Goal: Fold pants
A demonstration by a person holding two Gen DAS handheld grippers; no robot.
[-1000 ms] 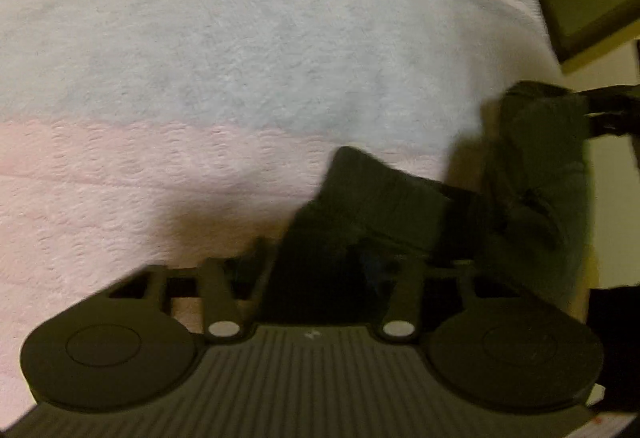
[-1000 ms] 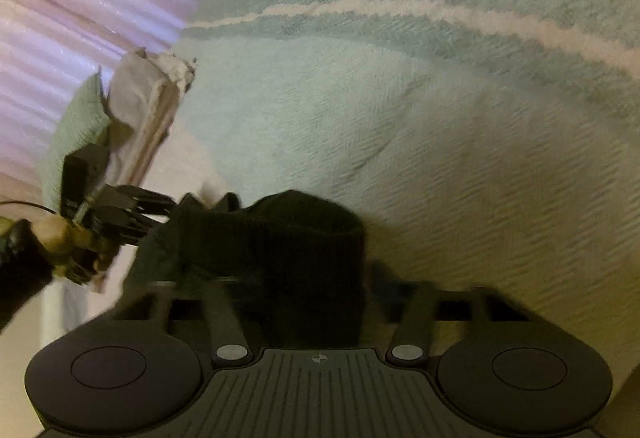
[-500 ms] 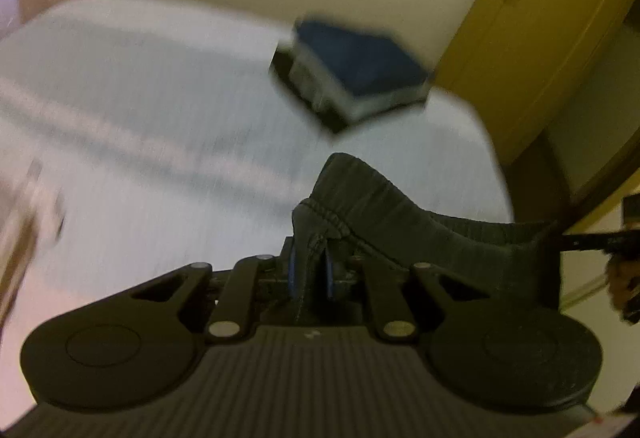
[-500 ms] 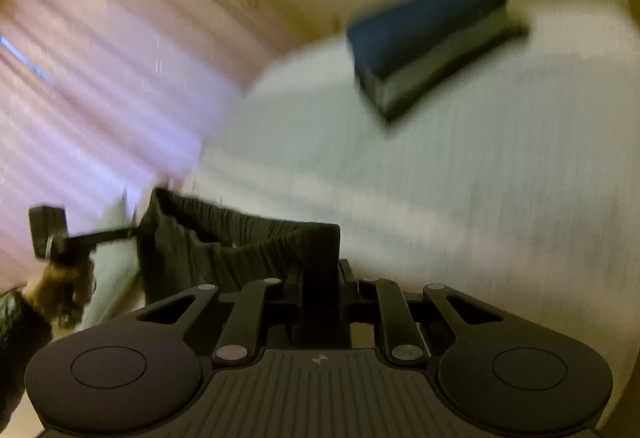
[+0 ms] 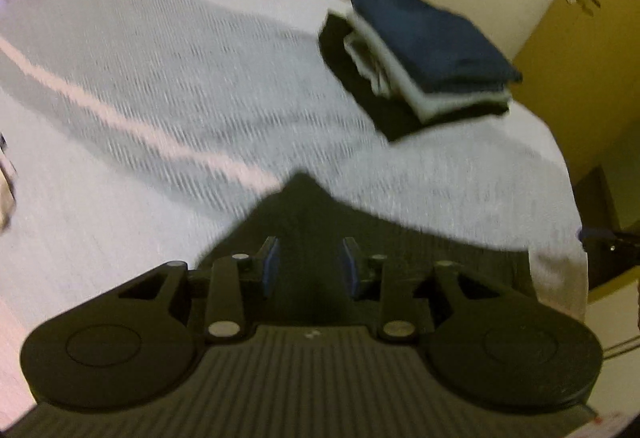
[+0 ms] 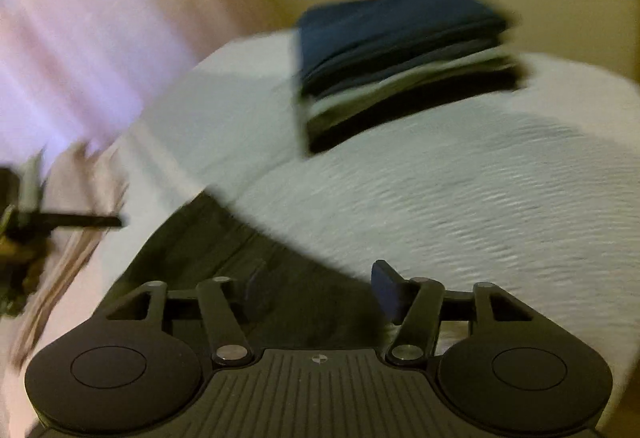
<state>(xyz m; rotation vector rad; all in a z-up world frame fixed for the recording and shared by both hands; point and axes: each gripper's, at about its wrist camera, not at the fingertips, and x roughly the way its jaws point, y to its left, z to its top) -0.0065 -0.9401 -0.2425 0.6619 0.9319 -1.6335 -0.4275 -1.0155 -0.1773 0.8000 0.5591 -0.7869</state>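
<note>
The dark grey pants (image 5: 304, 206) lie on the pale bedspread (image 5: 160, 86) right in front of my left gripper (image 5: 310, 266). Its jaws are opening: the blue pads (image 5: 270, 266) stand apart, with the cloth between and under them but not pinched. In the right wrist view the same pants (image 6: 240, 250) spread leftwards under my right gripper (image 6: 320, 286). Its jaws are opening wide, one pad (image 6: 386, 286) over bare bedspread (image 6: 480, 178). Each view catches the other gripper at its edge, the right gripper (image 5: 604, 238) and the left gripper (image 6: 80, 220).
A stack of folded clothes (image 5: 424, 50), dark blue on top, sits at the far side of the bed, also seen as the stack (image 6: 400, 58) in the right wrist view. A wardrobe door (image 5: 580, 38) stands at the right, a pink curtain (image 6: 80, 38) at the left.
Both grippers closed on the pants' waistband, lifted it and carried it across the bed. Now both pairs of jaws have parted and the cloth is no longer pinched.
</note>
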